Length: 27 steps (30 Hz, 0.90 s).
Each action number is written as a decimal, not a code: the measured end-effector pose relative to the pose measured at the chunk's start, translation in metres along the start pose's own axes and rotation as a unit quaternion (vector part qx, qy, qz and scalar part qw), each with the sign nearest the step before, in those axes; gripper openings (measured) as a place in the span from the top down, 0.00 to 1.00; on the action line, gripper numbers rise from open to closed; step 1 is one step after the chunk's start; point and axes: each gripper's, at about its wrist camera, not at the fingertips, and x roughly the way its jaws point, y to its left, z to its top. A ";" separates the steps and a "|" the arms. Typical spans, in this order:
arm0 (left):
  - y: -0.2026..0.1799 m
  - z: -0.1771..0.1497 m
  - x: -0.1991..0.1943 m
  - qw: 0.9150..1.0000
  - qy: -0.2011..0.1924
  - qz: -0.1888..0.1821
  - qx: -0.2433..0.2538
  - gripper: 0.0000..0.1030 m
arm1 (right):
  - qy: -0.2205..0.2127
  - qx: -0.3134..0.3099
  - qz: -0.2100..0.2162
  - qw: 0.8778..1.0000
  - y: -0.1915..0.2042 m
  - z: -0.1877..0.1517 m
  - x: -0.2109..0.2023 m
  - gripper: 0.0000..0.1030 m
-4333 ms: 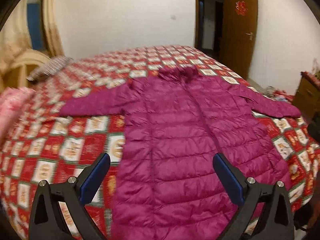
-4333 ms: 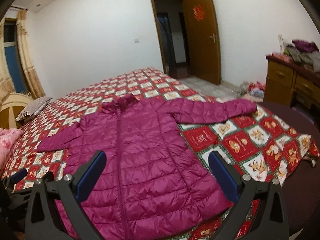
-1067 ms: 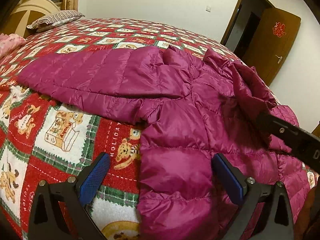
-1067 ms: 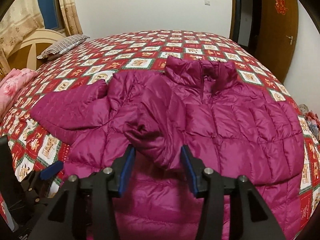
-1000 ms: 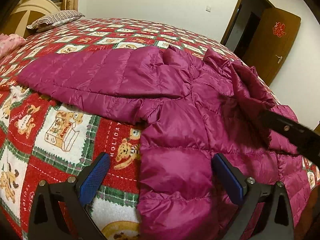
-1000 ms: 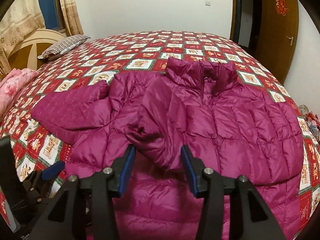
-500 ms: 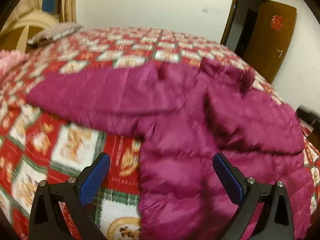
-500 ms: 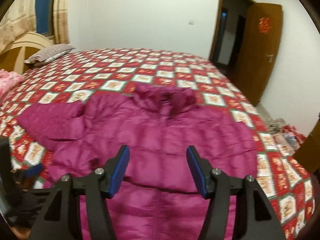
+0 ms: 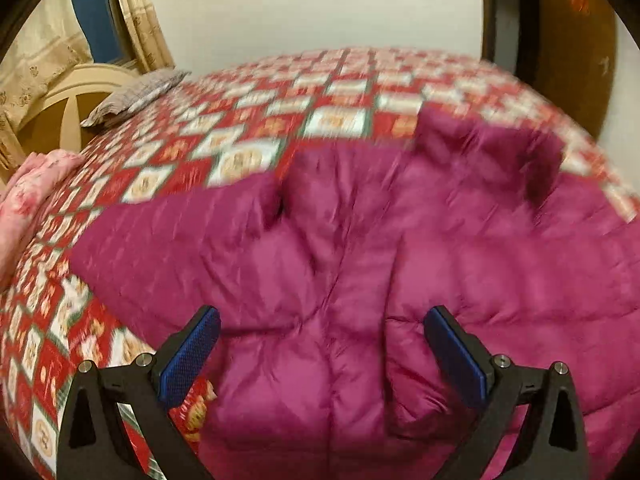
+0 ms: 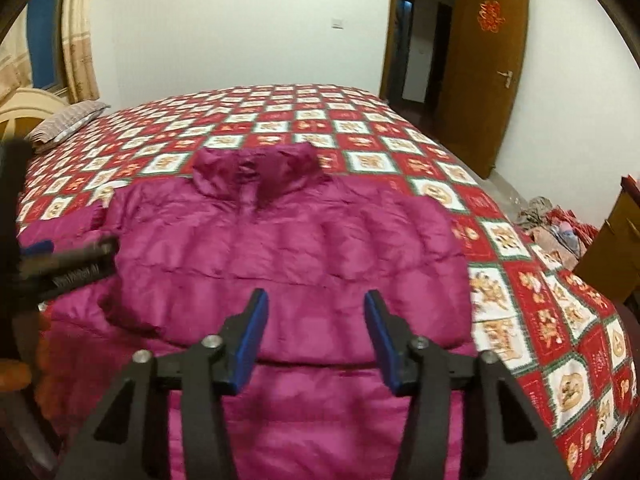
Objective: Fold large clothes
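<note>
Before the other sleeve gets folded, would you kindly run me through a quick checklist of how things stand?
1. Right sleeve folded across the jacket: ok.
2. Left sleeve lying out on the quilt, ready to fold: ok.
3. Left hand-held gripper open, empty: ok.
4. Right hand-held gripper empty, jaws just closing: ok.
5. Collar flat: ok.
6. Hem straight: cannot tell.

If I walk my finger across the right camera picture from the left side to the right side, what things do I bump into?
Curtain → striped pillow → purple puffy jacket → checkered bedspread → brown door → wooden dresser.
</note>
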 end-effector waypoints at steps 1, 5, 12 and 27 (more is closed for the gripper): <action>0.002 -0.008 0.008 1.000 0.004 0.002 0.000 0.01 | 0.000 0.009 -0.005 1.000 -0.010 0.003 0.003 0.53; 0.011 -0.015 0.014 1.000 -0.004 -0.013 -0.020 0.01 | 0.003 0.060 -0.017 0.998 -0.048 0.021 0.022 0.58; 0.006 -0.015 0.018 1.000 -0.008 -0.008 -0.018 0.01 | 0.056 0.115 -0.043 0.991 -0.082 0.029 0.089 0.74; 0.167 -0.007 -0.018 0.967 -0.071 -0.073 -0.235 0.01 | 0.029 0.075 -0.096 0.992 -0.066 0.004 0.102 0.71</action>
